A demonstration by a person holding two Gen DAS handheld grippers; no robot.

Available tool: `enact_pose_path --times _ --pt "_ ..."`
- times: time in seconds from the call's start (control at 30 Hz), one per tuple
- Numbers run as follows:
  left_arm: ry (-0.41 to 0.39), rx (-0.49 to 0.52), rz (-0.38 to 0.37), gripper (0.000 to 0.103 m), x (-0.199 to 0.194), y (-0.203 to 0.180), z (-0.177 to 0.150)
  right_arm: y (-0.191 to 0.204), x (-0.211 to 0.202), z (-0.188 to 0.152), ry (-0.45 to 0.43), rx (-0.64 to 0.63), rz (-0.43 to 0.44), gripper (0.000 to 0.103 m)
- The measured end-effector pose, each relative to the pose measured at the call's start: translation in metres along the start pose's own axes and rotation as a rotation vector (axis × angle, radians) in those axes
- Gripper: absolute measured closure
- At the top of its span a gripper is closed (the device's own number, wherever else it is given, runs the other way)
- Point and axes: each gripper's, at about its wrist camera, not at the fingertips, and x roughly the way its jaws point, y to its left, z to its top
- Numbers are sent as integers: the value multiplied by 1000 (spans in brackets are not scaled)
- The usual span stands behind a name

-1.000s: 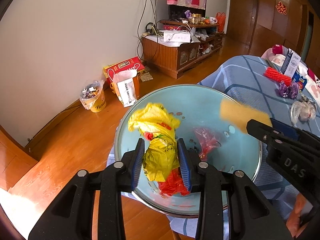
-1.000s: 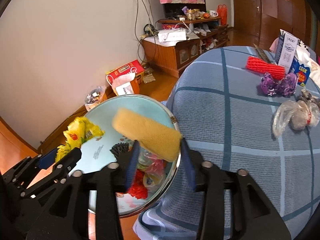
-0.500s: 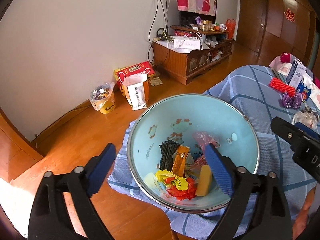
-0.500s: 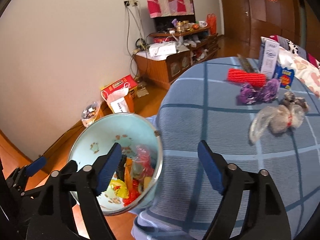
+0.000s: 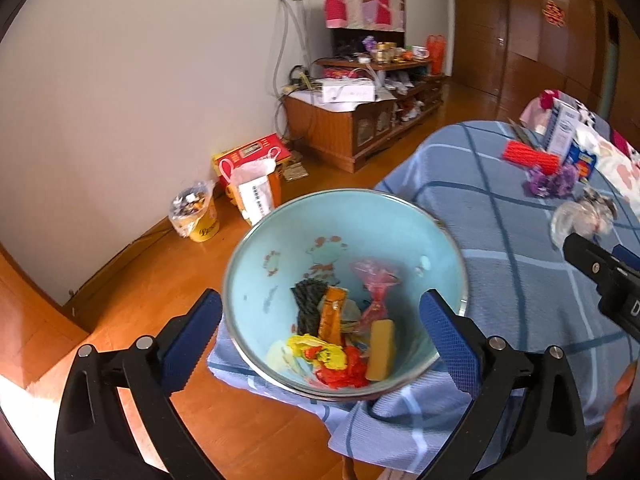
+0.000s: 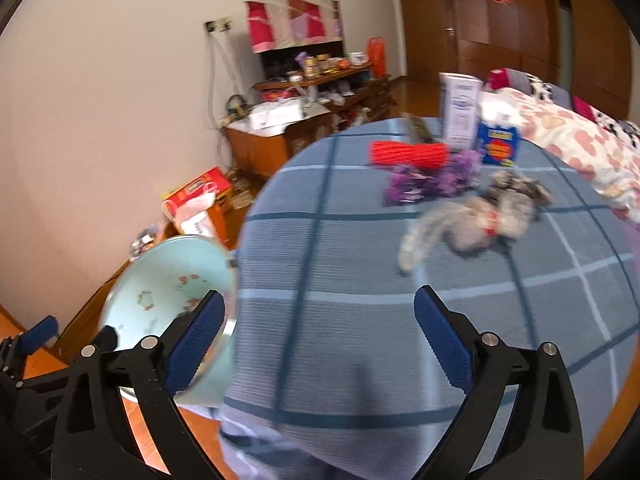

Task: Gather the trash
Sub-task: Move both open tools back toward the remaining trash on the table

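Both grippers stand released with nothing between the jaws, which have just been opening: the left gripper [image 5: 320, 332] over the bowl [image 5: 280, 232] at the tabletop's [image 6: 360, 280] near-left corner, the right gripper [image 6: 316, 332] over bare cloth; the bowl holds a yellow bag [image 5: 316, 354], red wrapper [image 5: 344, 372], sponge [image 5: 382, 350], orange packet [image 5: 332, 316], black net [image 5: 308, 300] and pink bag [image 5: 376, 284]; remaining trash lies toward the far edge: clear bag [image 6: 464, 228], purple wrapper [image 6: 432, 178], red net [image 6: 408, 154]; next, I'd judge, reach the right gripper to the clear bag, straddle its knotted middle, and close firmly before lifting.
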Motion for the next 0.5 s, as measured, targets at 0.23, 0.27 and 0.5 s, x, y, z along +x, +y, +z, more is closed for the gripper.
enact_pose_path --times 0.23,0.27,0.5 --pt "23 45 -96 6 0 -31 -6 -65 -17 -12 -31 101 -102 9" --pt "22 55 -106 6 0 -37 -8 -74 -18 -14 -31 109 -116 9" --pt "20 127 -155 6 4 -72 -11 -126 -24 -24 -25 165 -216 9"
